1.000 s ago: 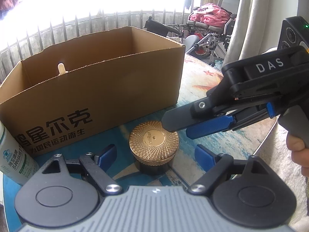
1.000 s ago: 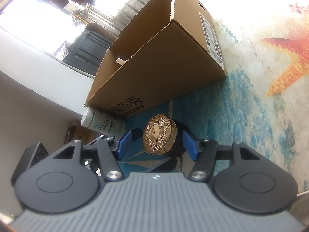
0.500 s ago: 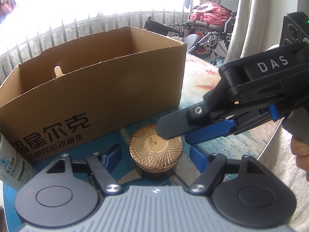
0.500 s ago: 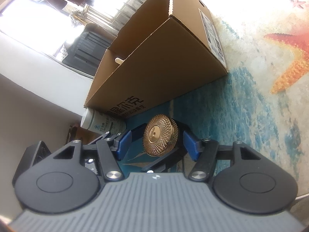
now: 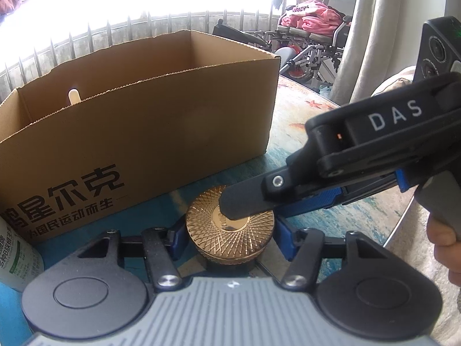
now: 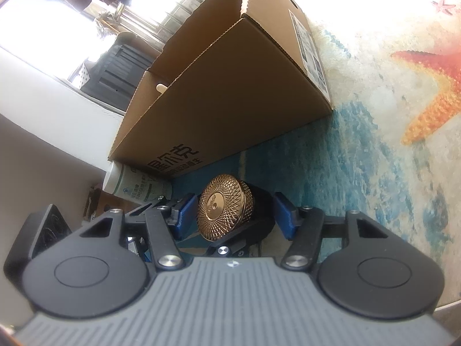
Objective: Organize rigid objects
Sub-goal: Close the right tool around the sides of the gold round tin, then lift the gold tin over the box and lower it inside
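wheelchair [image 5: 311, 37] only left view; starfish print [image 6: 426, 92] right

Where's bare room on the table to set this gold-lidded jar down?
Bare cloth lies right of the cardboard box, out toward the starfish print. It's crowded along the box front: the gold-lidded jar sits between both hand-held grippers, with a white bottle at the box's left corner.

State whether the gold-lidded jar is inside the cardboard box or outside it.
Outside. The jar stands on the table in front of the cardboard box, between both open tools.
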Demonstrator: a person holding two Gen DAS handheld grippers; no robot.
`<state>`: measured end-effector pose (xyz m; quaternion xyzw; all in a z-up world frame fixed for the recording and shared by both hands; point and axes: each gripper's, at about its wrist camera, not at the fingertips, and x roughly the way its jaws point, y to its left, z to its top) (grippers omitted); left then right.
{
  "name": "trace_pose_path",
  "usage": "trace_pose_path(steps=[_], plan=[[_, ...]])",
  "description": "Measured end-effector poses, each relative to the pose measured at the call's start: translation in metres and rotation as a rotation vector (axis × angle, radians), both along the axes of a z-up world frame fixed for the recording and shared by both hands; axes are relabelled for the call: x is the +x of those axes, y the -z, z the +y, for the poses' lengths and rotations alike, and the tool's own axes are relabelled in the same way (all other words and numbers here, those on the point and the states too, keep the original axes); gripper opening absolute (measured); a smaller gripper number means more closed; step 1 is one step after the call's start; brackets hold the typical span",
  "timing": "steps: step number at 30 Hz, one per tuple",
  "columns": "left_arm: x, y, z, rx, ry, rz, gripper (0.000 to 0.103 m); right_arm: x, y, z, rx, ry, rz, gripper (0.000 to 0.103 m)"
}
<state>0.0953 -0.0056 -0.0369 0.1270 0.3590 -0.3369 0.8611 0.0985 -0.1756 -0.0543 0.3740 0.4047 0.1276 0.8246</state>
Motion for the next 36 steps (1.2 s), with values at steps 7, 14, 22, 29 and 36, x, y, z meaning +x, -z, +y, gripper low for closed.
trace_pose_path(steps=[7,14,22,29,36], plan=[[-0.002,0.0,-0.004,-0.001,-0.006,-0.007,0.058,0.002,0.002,0.004,-0.042,-0.015,0.004,0.051],[-0.001,-0.001,-0.004,-0.002,-0.01,-0.009,0.058,0.001,0.0,0.007,-0.058,-0.02,-0.002,0.05],[-0.009,-0.024,0.001,-0.031,-0.025,-0.048,0.058,-0.009,-0.031,0.01,-0.08,-0.032,-0.061,0.05],[-0.012,-0.086,0.007,-0.098,-0.05,-0.19,0.058,-0.006,-0.11,0.009,-0.148,-0.074,-0.237,0.051],[0.032,-0.14,-0.015,-0.16,-0.099,-0.252,0.058,0.046,-0.173,-0.014,-0.225,-0.127,-0.312,0.052]])
